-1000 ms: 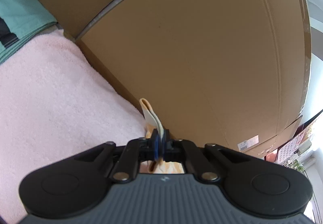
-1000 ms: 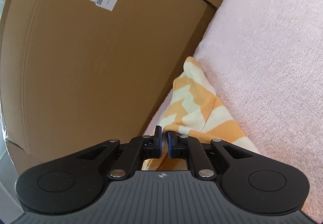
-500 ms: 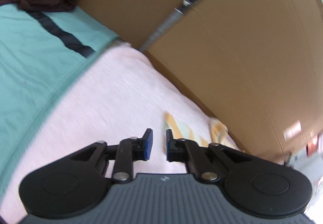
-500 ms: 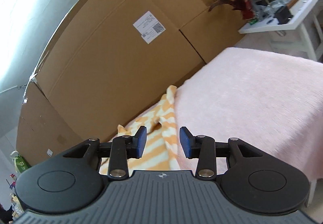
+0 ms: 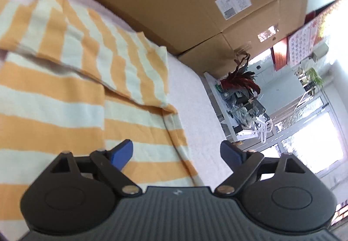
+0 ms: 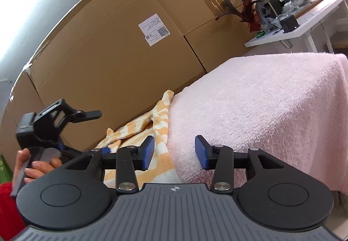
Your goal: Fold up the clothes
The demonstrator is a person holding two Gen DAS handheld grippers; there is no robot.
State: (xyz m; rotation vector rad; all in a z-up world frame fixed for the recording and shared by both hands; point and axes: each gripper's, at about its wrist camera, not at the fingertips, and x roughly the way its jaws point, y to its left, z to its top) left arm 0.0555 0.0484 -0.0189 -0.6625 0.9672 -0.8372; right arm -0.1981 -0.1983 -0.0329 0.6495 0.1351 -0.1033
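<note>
Orange-striped garment [image 5: 65, 80] on the towel-covered desk [image 6: 261, 97] looks light and limp; grip a hem corner. Left claw [image 5: 176, 151] is opening, right claw [image 6: 174, 151] half-spread and opening, both empty.

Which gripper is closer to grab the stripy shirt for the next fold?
Probably the left gripper. Its opening jaws hang right over the striped shirt, near its edge. The right gripper, jaws also opening, mostly faces the bare pink towel, with the shirt off to its side.
</note>
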